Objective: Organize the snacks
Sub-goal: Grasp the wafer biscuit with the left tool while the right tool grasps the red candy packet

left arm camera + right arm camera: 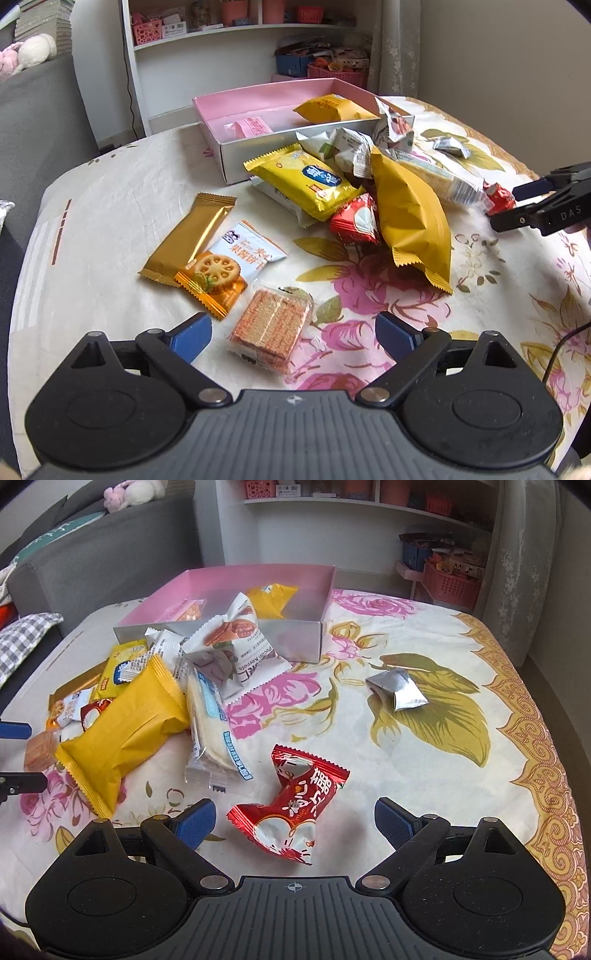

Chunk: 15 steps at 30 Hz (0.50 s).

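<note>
My left gripper (293, 338) is open, low over the flowered cloth. A clear-wrapped wafer pack (271, 332) lies between its blue fingers (192, 338), which do not touch it. A cracker packet (221, 275) and a gold bar (188, 236) lie just beyond. My right gripper (294, 821) is open too, with a red twisted snack packet (291, 805) on the cloth between its fingers (393, 823), untouched. A pink-lined box (280, 147) at the back holds a yellow pack (332, 109) and a pink sachet (251, 127). The right gripper (535, 206) also shows at the left wrist view's right edge.
A heap of snacks lies before the box: yellow packs (413, 221), a red pack (356, 223), white nut packets (236, 642), a long clear cracker sleeve (214, 723). A silver sachet (399, 690) lies alone to the right. Shelves, baskets and a grey sofa stand behind the table.
</note>
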### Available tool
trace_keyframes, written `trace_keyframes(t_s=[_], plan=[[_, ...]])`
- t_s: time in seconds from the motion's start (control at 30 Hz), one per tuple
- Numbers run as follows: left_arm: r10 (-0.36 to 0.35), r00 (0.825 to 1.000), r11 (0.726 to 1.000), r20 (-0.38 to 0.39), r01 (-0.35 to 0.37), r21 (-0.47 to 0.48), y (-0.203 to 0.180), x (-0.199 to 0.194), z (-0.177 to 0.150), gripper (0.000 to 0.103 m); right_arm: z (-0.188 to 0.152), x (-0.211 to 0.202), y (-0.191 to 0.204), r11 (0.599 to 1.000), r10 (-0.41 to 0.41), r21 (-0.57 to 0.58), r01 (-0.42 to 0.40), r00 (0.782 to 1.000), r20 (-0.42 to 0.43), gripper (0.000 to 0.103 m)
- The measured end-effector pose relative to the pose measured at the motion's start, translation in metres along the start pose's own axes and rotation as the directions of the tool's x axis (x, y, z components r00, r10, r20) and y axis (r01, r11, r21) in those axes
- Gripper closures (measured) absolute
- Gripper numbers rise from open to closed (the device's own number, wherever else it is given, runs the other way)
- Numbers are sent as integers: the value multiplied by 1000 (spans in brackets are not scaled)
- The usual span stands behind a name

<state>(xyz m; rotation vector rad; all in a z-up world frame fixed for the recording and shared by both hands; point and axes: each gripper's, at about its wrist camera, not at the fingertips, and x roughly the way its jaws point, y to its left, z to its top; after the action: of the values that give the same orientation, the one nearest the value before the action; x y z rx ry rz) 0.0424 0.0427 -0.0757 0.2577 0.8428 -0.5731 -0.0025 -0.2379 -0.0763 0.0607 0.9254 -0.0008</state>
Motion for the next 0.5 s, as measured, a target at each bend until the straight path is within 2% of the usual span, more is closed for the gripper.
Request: trace_keyframes(t_s=[0.2,0.33,0.5], plan=[[-5,1000,1000,6,5,16,3,3,-5,16,-10,9,1,1000,-2,-4,2,1000,11,8],[7,1000,1000,17,-7,24,6,5,-9,24,-17,9,-2,1000,7,-9,-6,998,62,8],[-8,999,1000,32,8,17,10,3,-11,25,-22,9,-3,1000,19,-16,-17,994,110,8]])
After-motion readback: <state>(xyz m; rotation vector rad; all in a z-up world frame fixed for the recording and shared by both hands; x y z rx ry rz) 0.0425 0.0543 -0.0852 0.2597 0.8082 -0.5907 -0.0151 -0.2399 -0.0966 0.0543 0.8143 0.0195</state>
